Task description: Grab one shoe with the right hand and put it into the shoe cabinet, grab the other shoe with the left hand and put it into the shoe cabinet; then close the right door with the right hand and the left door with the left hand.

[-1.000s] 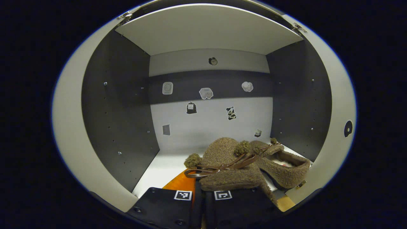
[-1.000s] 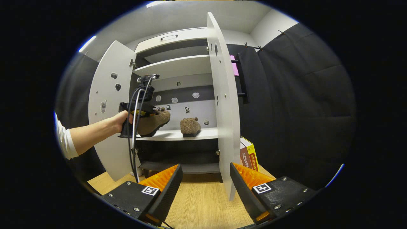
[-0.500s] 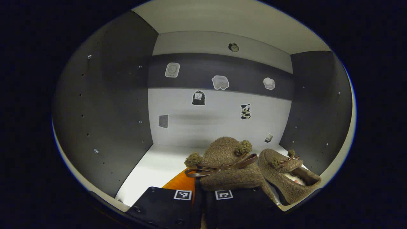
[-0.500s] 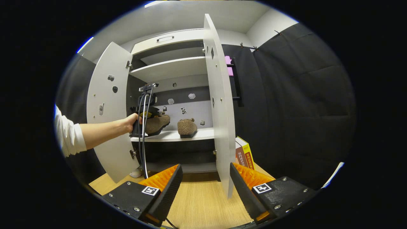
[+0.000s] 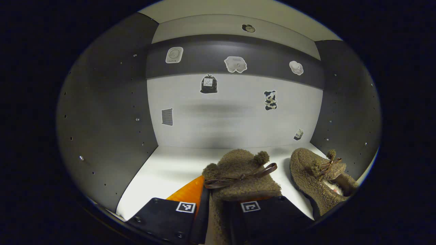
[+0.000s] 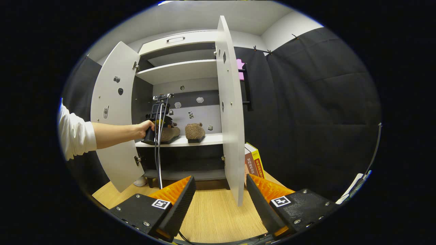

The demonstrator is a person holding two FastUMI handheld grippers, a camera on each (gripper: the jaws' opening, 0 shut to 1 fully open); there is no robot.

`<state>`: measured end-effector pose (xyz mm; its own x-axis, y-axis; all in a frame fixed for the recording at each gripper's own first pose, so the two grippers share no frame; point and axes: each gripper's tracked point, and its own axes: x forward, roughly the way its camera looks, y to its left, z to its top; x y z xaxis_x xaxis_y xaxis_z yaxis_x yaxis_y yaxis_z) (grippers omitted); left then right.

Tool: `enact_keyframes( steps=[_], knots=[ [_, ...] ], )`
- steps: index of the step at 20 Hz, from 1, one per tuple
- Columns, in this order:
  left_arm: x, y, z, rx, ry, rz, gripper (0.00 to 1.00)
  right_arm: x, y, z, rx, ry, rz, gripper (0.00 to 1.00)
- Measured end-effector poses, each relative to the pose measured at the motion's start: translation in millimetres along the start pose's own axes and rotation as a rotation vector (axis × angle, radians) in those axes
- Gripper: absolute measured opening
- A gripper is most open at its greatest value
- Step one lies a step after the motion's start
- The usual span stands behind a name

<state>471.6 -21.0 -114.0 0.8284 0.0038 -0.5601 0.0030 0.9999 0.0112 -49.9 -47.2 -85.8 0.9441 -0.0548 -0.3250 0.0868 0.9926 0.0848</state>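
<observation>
Second shoe being set down inside the shoe cabinet [image 6: 180,73]. Left gripper [image 5: 218,207] reaching into the middle compartment, fingers clenched on the heel end of a fuzzy brown shoe [image 5: 243,173] with a brown bow, held low over the white shelf [image 5: 170,170]; contact with the shelf hard to judge from here. Other shoe [image 5: 316,180] already resting on the same shelf, just beside on the right, near the side wall. In the right gripper view, a hand [image 6: 144,127] holding the left gripper at the shelf edge, both shoes side by side within.

Right gripper [image 6: 218,200] held back over the wooden floor [image 6: 214,214], fingers spread wide, grasping nothing, facing the edge of the open right door [image 6: 228,112]. Left door [image 6: 112,119] also swung wide.

Next, probably: lower the shoe flat, release, draw the left gripper straight out clear of the bow. Then push the right door shut, and the left door after that.
</observation>
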Motion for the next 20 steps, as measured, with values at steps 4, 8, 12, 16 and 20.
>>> enact_keyframes(
  steps=[4,8,12,16,20],
  knots=[
    [-0.8,5.9,-3.6,-0.016,0.010,0.009,0.52,-1.0,-7.0,-0.6,0.014,0.001,-0.012,0.92],
    [-14.5,11.0,-0.7,-0.027,-0.008,-0.008,0.82,1.4,-7.1,-2.1,0.015,0.006,-0.006,0.92],
    [-36.9,23.3,1.1,-0.067,-0.049,0.010,0.94,4.9,-3.2,0.7,0.026,-0.002,0.013,0.92],
    [-54.8,20.6,1.6,-0.060,-0.063,-0.036,0.95,7.8,2.7,0.3,0.032,0.001,0.037,0.92],
    [-83.2,12.0,12.7,-0.052,-0.107,-0.080,0.96,9.1,8.2,4.4,0.028,-0.006,0.054,0.92]
  ],
)
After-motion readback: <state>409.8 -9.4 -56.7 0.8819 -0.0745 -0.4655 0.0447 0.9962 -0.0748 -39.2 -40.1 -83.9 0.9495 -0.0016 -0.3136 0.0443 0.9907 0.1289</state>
